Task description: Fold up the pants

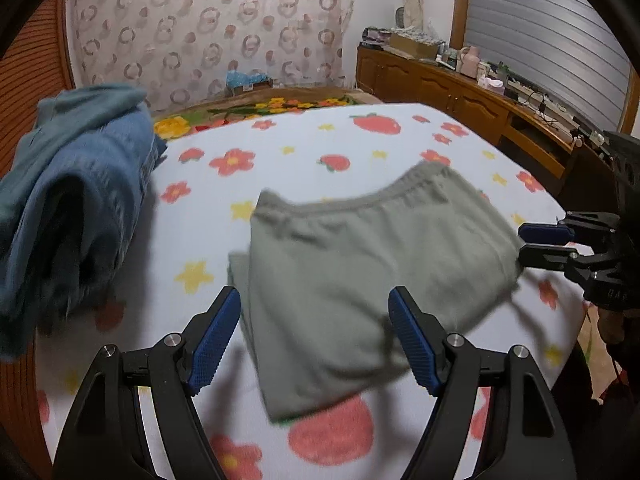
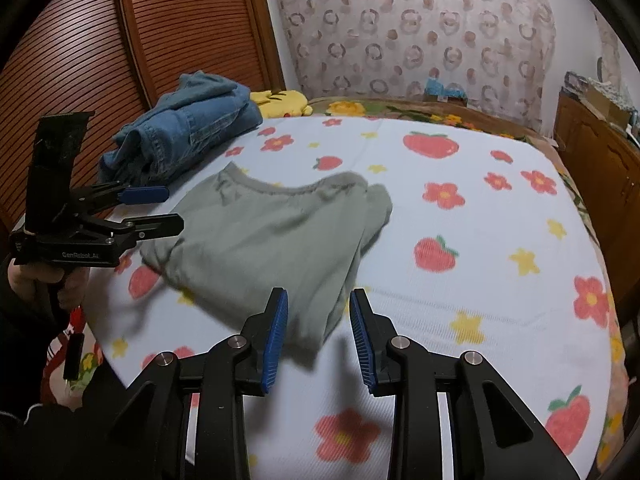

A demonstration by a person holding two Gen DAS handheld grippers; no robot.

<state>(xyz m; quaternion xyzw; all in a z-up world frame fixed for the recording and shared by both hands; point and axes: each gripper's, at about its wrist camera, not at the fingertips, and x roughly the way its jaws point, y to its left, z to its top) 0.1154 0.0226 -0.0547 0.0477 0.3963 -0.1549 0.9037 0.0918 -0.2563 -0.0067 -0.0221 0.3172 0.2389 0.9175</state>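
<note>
Left gripper, jaws wide apart and empty, hovers above folded grey pants. Right gripper, narrowly parted, holds nothing. Pants lie mid-bedspread; denim pile at ten o'clock.

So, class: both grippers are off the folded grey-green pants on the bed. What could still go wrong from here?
1. The left gripper hangs open over the pants; dipping could snag and unfold them.
2. The near edge lies uneven and may slip open.
3. The denim pile sits close; sliding the pants could tangle them.
</note>
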